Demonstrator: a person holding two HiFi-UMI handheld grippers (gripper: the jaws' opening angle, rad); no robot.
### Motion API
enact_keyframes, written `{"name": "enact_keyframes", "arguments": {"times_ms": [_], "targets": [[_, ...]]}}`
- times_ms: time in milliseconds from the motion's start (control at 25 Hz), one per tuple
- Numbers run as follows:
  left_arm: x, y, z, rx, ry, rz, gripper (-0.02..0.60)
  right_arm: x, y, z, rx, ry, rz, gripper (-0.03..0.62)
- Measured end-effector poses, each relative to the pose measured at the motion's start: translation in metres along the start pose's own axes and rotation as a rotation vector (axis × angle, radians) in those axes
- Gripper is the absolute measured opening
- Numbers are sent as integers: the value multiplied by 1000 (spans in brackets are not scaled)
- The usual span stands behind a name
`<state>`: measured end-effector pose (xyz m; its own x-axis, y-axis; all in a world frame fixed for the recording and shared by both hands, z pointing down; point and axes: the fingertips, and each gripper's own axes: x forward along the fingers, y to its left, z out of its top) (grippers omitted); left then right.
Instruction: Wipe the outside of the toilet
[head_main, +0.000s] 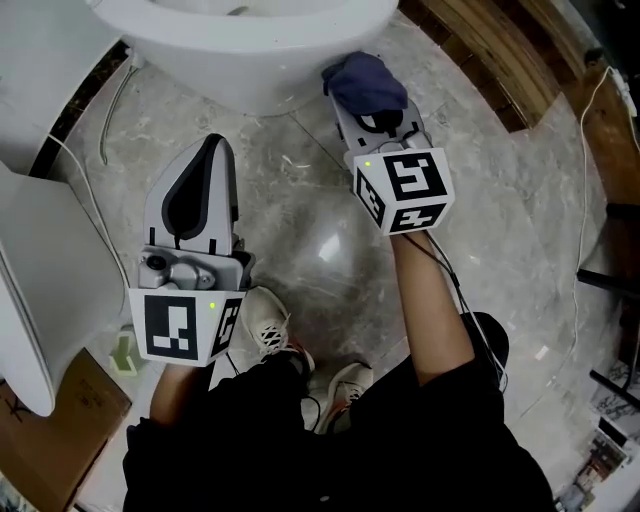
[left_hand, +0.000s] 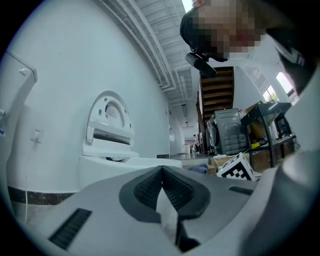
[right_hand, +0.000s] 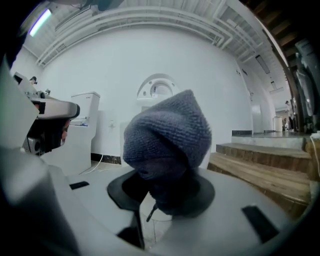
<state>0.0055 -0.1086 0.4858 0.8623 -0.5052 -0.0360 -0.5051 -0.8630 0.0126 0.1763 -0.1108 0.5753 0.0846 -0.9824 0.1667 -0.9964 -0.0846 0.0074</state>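
The white toilet bowl fills the top of the head view; its raised seat and lid show in the left gripper view. My right gripper is shut on a dark blue cloth, held just right of the bowl's base, close to it or touching. That cloth bulges out of the jaws in the right gripper view. My left gripper hangs below the bowl, shut and empty, its black pads pressed together.
Grey marble floor lies beneath. Wooden steps run along the top right. A white hose and cable trail at the toilet's left. A white lid or panel and a cardboard box sit at left. The person's shoes stand below.
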Motion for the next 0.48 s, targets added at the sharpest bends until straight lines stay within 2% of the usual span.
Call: {"name": "enact_keyframes", "arguments": {"times_ms": [240,480], "targets": [[7,3,27,57,-16,-4,11,-20,-2,39,20,-63,-1,117],[6,15,30,66,17,11,12,-38,0,77,10,-117,-4,117]]}}
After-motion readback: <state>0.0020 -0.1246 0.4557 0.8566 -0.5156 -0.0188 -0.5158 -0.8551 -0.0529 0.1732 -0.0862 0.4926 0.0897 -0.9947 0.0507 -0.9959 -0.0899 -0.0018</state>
